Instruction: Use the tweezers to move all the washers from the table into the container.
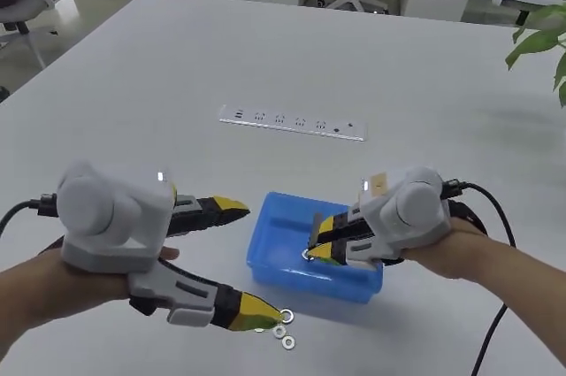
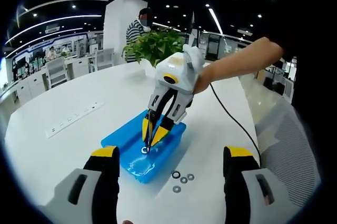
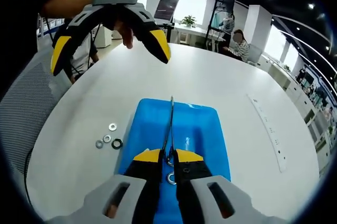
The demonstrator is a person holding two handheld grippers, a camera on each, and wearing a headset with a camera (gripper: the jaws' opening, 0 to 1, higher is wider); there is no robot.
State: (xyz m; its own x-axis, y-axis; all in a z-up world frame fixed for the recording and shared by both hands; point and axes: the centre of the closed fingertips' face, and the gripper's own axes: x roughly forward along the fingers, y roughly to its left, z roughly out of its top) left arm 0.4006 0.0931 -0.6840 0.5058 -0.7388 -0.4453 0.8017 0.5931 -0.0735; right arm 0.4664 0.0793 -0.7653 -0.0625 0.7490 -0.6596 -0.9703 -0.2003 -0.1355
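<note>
Right gripper view: my right tool (image 3: 168, 156) pinches the tweezers (image 3: 170, 129), washer (image 3: 171, 177) over the container (image 3: 205, 129); I should ease off low so it drops inside. Left tool (image 1: 253, 261) hangs open.

Noted a bright blue rectangular plastic container (image 1: 283, 277) and plain white tabletop (image 1: 265, 57). Saw silver round metal washers (image 3: 107, 138) and one black washer (image 3: 117, 143). Found left gripper (image 1: 264, 262) and right gripper (image 1: 315, 250) pale grey, yellow-tipped.
</note>
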